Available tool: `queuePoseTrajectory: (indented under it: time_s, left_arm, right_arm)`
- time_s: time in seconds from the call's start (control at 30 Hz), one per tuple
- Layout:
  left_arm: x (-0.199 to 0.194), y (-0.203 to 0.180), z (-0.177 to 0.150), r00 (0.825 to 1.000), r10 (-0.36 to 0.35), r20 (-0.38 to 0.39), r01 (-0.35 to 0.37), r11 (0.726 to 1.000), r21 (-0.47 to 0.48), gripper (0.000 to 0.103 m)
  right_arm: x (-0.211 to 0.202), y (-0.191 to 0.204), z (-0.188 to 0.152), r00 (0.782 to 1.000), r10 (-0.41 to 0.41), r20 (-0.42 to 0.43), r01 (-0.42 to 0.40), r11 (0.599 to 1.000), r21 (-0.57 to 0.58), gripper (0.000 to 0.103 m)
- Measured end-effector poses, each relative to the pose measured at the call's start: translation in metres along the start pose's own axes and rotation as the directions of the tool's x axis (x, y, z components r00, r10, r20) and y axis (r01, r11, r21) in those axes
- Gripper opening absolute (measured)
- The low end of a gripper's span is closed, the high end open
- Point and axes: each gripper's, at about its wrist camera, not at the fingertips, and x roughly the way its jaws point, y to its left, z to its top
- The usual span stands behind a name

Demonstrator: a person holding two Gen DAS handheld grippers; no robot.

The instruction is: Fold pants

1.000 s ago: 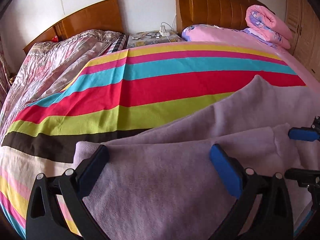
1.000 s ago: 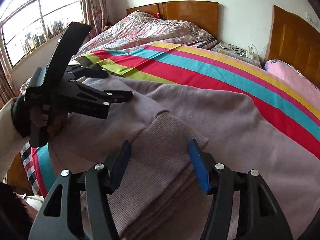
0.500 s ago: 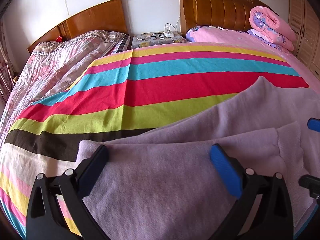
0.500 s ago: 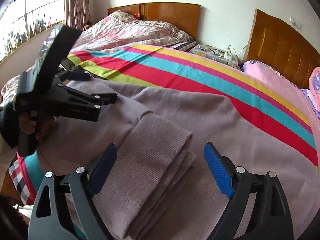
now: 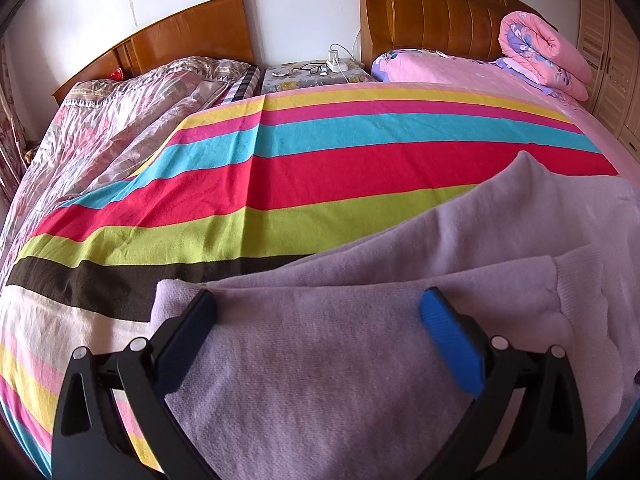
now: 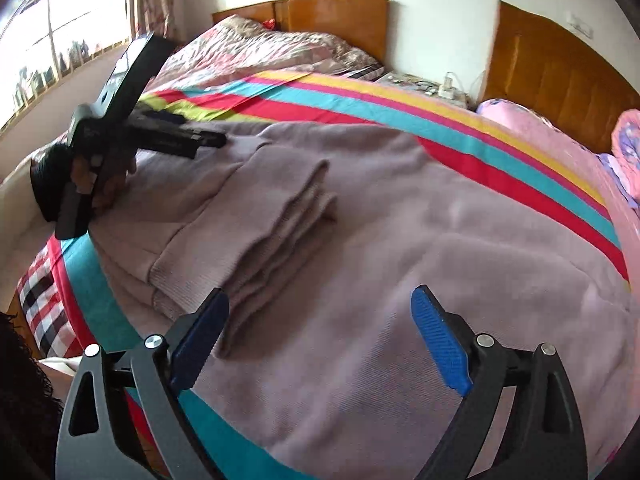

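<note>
Lilac knit pants (image 5: 360,360) lie spread over the near part of the striped blanket (image 5: 320,176). One leg is folded back, its ribbed cuff (image 6: 280,216) lying in stacked layers. My left gripper (image 5: 318,298) hovers open over the pants near their left edge, pads not pressing; in the right wrist view a person's hand holds that left gripper (image 6: 200,138) at the left. My right gripper (image 6: 320,296) hangs above the flat pants (image 6: 440,240), right of the cuff. Its jaws are opening, with only cloth lying below them, nothing gripped.
A second bed with a floral quilt (image 5: 120,120) lies to the left. A bedside table (image 5: 312,74) with cables stands between two wooden headboards. A rolled pink quilt (image 5: 544,52) sits at the far right by a wardrobe (image 5: 612,60). The window (image 6: 60,40) is left.
The right gripper opened off the ribbed cuff and drew away to the right, leaving the left wrist view. The cuff stays folded on the pants. The left gripper kept still.
</note>
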Motion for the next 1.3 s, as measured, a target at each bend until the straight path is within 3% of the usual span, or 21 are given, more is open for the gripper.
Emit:
queuePoseTrajectory:
  time_s: [0.07, 0.17, 0.27, 0.37, 0.43, 0.47, 0.6, 0.67, 0.77, 0.87, 1.0, 1.07, 1.13, 1.2, 1.3]
  left_arm:
    - [0.000, 0.000, 0.000, 1.000, 0.001, -0.001, -0.001, 1.000, 0.000, 0.102]
    - [0.000, 0.002, -0.001, 1.000, -0.003, -0.004, 0.003, 1.000, -0.003, 0.102]
    - [0.001, 0.006, 0.001, 1.000, -0.009, -0.005, 0.009, 1.000, -0.008, 0.102]
    - [-0.006, 0.003, 0.000, 0.999, 0.027, 0.023, -0.027, 1.000, -0.001, 0.102]
    - [-0.021, 0.001, 0.002, 0.994, 0.086, 0.062, -0.085, 0.996, -0.012, 0.102]
    - [-0.033, -0.003, 0.004, 0.992, 0.081, 0.098, -0.080, 0.997, -0.017, 0.102]
    - [-0.078, -0.036, 0.016, 0.977, -0.007, 0.214, 0.003, 1.000, 0.019, 0.102]
    - [-0.087, -0.062, 0.018, 0.972, -0.073, 0.225, 0.056, 0.995, 0.079, 0.102]
    - [-0.082, -0.105, 0.015, 0.969, -0.156, 0.193, 0.123, 0.978, 0.171, 0.102]
    - [-0.069, -0.134, 0.008, 0.972, -0.176, 0.156, 0.136, 0.962, 0.235, 0.102]
    - [-0.039, -0.141, 0.001, 0.982, -0.163, 0.098, 0.135, 0.961, 0.243, 0.102]
    - [-0.021, -0.137, -0.003, 0.985, -0.171, 0.039, 0.159, 0.963, 0.219, 0.102]
    - [-0.018, -0.135, -0.002, 0.982, -0.185, 0.024, 0.176, 0.962, 0.207, 0.102]
    - [-0.014, -0.138, -0.003, 0.984, -0.180, 0.001, 0.176, 0.961, 0.214, 0.102]
    - [-0.012, -0.142, -0.006, 0.987, -0.163, 0.000, 0.159, 0.959, 0.234, 0.102]
  right_arm:
    - [-0.007, -0.022, -0.011, 1.000, -0.022, -0.002, 0.022, 0.998, 0.063, 0.089]
    - [0.001, -0.042, -0.036, 0.994, -0.058, -0.088, 0.066, 0.993, 0.101, 0.090]
    - [-0.027, -0.057, -0.048, 1.000, -0.002, -0.009, 0.004, 0.983, 0.183, 0.090]
    - [-0.077, -0.094, -0.069, 0.991, 0.027, 0.134, -0.070, 0.941, 0.332, 0.090]
    - [-0.109, -0.128, -0.094, 0.981, -0.025, 0.193, -0.070, 0.881, 0.468, 0.090]
    - [-0.122, -0.145, -0.109, 0.975, -0.053, 0.215, -0.075, 0.836, 0.544, 0.090]
    - [-0.146, -0.200, -0.166, 0.958, -0.097, 0.270, -0.157, 0.612, 0.775, 0.080]
    - [-0.137, -0.214, -0.173, 0.966, -0.098, 0.239, -0.145, 0.561, 0.815, 0.076]
    - [-0.117, -0.220, -0.159, 0.979, -0.079, 0.190, -0.114, 0.564, 0.818, 0.073]
    - [-0.102, -0.221, -0.142, 0.991, -0.092, 0.098, -0.029, 0.563, 0.826, 0.070]
    - [-0.097, -0.215, -0.131, 0.997, -0.078, 0.024, 0.025, 0.576, 0.817, 0.071]
    - [-0.099, -0.210, -0.134, 0.999, -0.041, 0.017, 0.009, 0.569, 0.822, 0.071]
    - [-0.097, -0.207, -0.138, 0.998, 0.027, 0.053, -0.060, 0.545, 0.836, 0.071]
    - [-0.098, -0.205, -0.138, 0.998, 0.025, 0.057, -0.062, 0.544, 0.837, 0.071]
    - [-0.095, -0.216, -0.138, 0.995, -0.005, 0.100, -0.086, 0.479, 0.874, 0.068]
